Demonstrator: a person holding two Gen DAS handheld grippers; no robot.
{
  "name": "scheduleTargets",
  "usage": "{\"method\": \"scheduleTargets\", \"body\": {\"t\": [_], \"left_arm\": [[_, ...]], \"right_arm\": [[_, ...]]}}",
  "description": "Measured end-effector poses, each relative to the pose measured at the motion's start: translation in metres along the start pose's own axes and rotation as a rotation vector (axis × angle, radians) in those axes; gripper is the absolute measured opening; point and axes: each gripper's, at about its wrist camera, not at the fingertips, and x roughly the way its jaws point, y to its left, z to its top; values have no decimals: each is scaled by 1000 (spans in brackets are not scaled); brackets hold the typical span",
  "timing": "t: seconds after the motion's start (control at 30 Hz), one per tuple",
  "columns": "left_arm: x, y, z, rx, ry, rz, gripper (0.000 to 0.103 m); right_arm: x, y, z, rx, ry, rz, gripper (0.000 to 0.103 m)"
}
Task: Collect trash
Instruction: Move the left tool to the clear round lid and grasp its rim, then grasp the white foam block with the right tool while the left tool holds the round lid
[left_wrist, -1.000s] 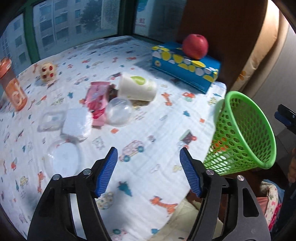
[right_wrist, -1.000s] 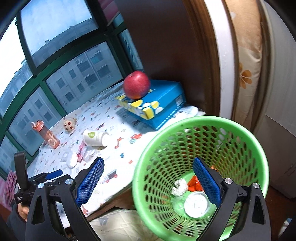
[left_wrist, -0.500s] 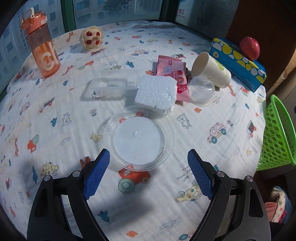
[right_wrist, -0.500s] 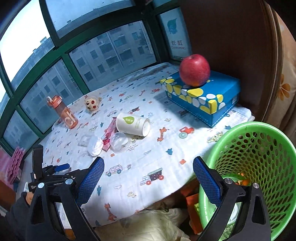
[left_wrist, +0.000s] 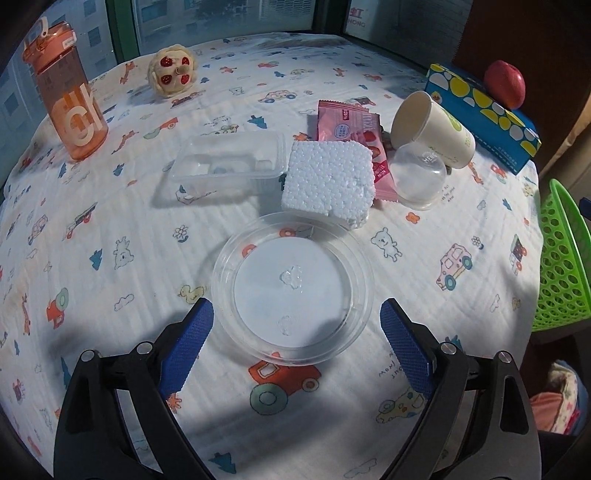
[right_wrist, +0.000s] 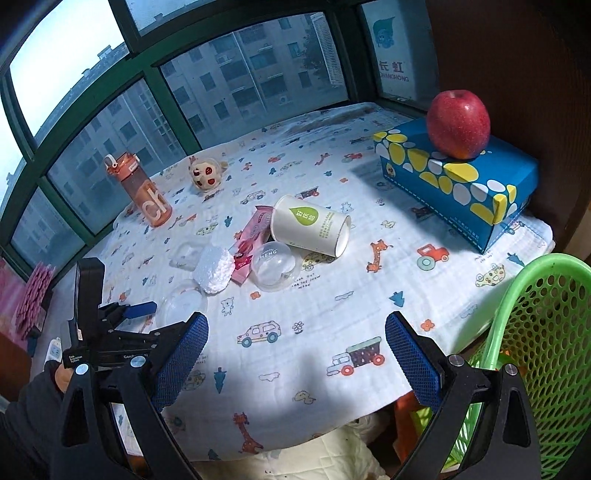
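While the left gripper (left_wrist: 295, 326) hangs over the round clear lid (left_wrist: 291, 286), its jaws have just been opening and stand wide apart, one blue pad each side of the lid's near half, neither touching it. Lid lies flat on the tablecloth (left_wrist: 110, 229), dead ahead btwn the jaws; it's round, so no long axis to line up w/. Foam block (left_wrist: 328, 182) touches the lid's far rim; clear tray (left_wrist: 229, 162) sits beyond-left of the lid, pink wrapper (left_wrist: 347, 125) and paper cup (left_wrist: 432, 131) beyond-right. Left hand is plainly nearer, pitched steeply down. Right gripper (right_wrist: 295, 352), jaws apart and empty, sits well right of the lid, beside the green basket (right_wrist: 546, 332).
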Motion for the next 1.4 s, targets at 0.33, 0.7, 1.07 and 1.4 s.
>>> {"method": "scheduleTargets", "body": {"t": [0.33,0.7,1.07,1.4], "left_arm": [[15,0,4,29,32,23,92],[-15,20,-9,-44,-33,20,89],[-53,60,-14,-156,-104,48,89],[-51,79,-21,-217,-92,54,89]], "right_arm": [[17,12,0,-20,34,15,93],[46,41,9,-119,66,41,93],[108,106,19,-417,121,31,87],[173,146,24,-619,193,-16,83]]}}
